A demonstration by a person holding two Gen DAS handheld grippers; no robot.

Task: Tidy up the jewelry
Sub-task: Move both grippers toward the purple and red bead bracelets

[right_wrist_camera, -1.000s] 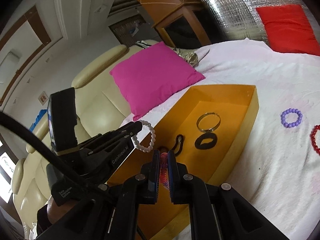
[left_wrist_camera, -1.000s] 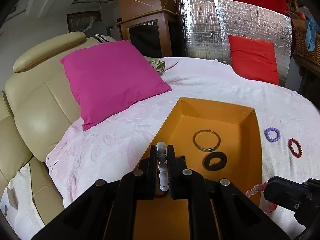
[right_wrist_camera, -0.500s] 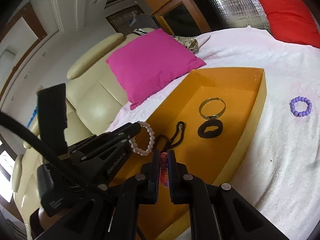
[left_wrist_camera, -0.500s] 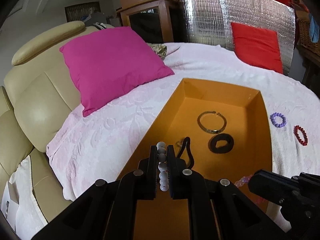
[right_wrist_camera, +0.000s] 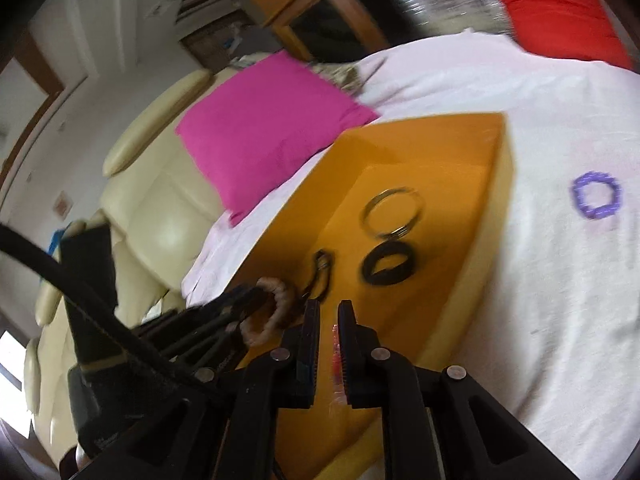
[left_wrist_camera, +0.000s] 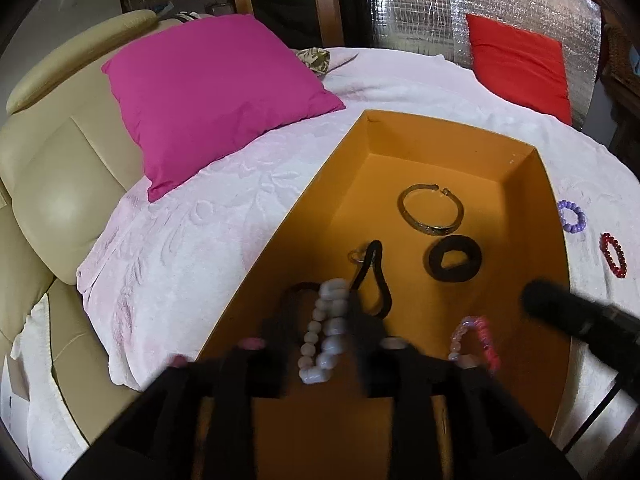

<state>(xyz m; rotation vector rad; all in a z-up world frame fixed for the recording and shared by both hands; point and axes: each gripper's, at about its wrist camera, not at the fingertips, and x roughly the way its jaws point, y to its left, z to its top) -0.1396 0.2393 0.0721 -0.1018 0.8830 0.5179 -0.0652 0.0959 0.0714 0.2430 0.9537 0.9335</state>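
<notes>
— Our left gripper (left_wrist_camera: 320, 316) hangs over the orange box (left_wrist_camera: 400, 136), jaws opening, the white bead bracelet (left_wrist_camera: 322, 336) between its blurred fingers. Do the pads press it?

— We cannot tell; they look parted from the beads.

— And our right gripper (right_wrist_camera: 329, 320)?

— Nearly pressed together, pinching the pink bracelet (right_wrist_camera: 337, 356) over the box's near end.

— Inside the box we see a metal bangle (left_wrist_camera: 431, 215), a black scrunchie (left_wrist_camera: 455, 258) and a black cord (left_wrist_camera: 370, 276); purple beads (left_wrist_camera: 573, 216) lie outside on the white blanket (left_wrist_camera: 192, 240).
</notes>
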